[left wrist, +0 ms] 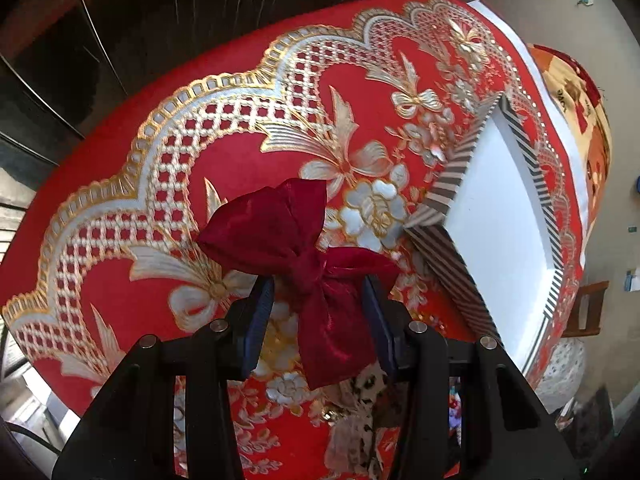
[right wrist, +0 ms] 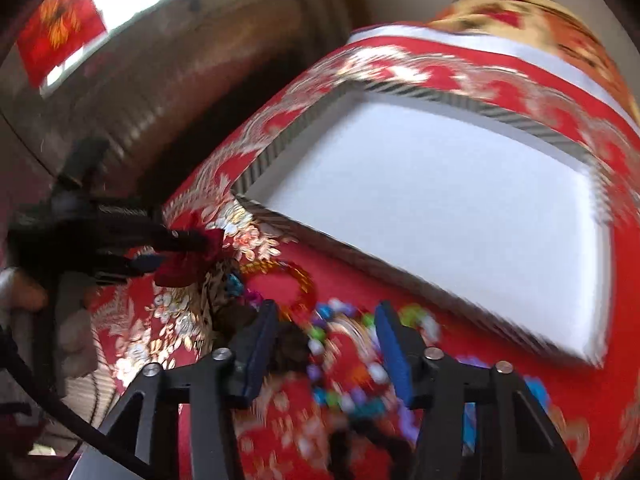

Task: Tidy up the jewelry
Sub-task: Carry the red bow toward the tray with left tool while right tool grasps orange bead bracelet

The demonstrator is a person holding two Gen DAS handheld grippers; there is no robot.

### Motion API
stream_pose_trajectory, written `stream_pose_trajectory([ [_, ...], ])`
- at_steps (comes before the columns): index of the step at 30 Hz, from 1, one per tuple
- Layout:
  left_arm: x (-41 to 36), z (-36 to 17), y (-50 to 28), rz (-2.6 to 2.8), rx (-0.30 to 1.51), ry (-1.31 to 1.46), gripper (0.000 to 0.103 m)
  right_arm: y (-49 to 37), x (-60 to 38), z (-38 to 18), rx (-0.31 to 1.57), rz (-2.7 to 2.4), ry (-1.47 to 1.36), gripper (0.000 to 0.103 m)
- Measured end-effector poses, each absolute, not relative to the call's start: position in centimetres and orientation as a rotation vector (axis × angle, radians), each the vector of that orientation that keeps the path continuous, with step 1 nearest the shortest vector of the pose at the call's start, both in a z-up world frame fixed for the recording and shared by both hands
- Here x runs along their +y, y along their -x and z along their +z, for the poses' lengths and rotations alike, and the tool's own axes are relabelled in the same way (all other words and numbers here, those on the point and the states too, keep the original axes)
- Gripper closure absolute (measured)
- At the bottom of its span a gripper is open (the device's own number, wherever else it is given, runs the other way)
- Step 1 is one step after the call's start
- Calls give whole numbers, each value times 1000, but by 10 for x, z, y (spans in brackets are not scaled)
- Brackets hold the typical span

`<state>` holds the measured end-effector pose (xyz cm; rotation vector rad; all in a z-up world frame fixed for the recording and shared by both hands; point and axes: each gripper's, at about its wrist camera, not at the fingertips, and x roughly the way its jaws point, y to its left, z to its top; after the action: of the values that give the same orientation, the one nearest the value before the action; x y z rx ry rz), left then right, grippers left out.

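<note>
My left gripper [left wrist: 318,304] has its blue pads on either side of a dark red satin bow [left wrist: 296,256] and holds it above the red embroidered tablecloth [left wrist: 168,184]. A white-lined box with a striped rim [left wrist: 500,216] lies to the right of it. In the right wrist view my right gripper [right wrist: 326,344] is open over a multicoloured bead bracelet [right wrist: 344,356], with nothing between the pads. An orange bangle [right wrist: 300,280] and dark pieces lie just beyond. The box [right wrist: 440,216] is ahead. The left gripper with the bow [right wrist: 188,256] shows at the left. The right view is blurred.
A spotted black-and-white fabric piece [left wrist: 360,420] lies under the left gripper. The table's far edge [left wrist: 120,128] drops off to a dark floor. A patterned cloth [right wrist: 520,12] lies beyond the table at the back right.
</note>
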<state>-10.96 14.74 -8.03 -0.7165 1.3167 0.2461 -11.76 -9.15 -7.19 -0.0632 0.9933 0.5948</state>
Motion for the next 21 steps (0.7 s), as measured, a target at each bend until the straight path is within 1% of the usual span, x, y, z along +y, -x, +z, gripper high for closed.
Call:
stream_pose_trajectory([
  [2, 150, -79, 108, 234, 1308, 729, 58, 108, -75, -81, 1019, 623, 99, 65],
  [5, 146, -81, 106, 213, 1319, 687, 59, 101, -55, -90, 1038, 616, 170, 68],
  [6, 144, -81, 106, 208, 1314, 669, 63, 99, -51, -94, 1043, 608, 193, 71],
  [7, 142, -82, 106, 198, 1318, 652, 77, 99, -51, -93, 1020, 611, 204, 73],
  [8, 141, -82, 105, 197, 1322, 628, 82, 98, -50, -95, 1021, 617, 216, 83],
  [9, 140, -82, 104, 191, 1314, 609, 83, 99, -49, -95, 1009, 613, 232, 90],
  [10, 139, -82, 104, 179, 1312, 598, 86, 99, -49, -95, 1005, 611, 244, 92],
  [14, 139, -73, 104, 160, 1277, 542, 93, 97, -56, -89, 1006, 642, 163, 96],
  [18, 139, -54, 105, 128, 1233, 500, 94, 110, -70, -60, 946, 659, 96, 99],
  [21, 141, -40, 108, 106, 1213, 492, 94, 120, -81, -36, 890, 656, 67, 99],
])
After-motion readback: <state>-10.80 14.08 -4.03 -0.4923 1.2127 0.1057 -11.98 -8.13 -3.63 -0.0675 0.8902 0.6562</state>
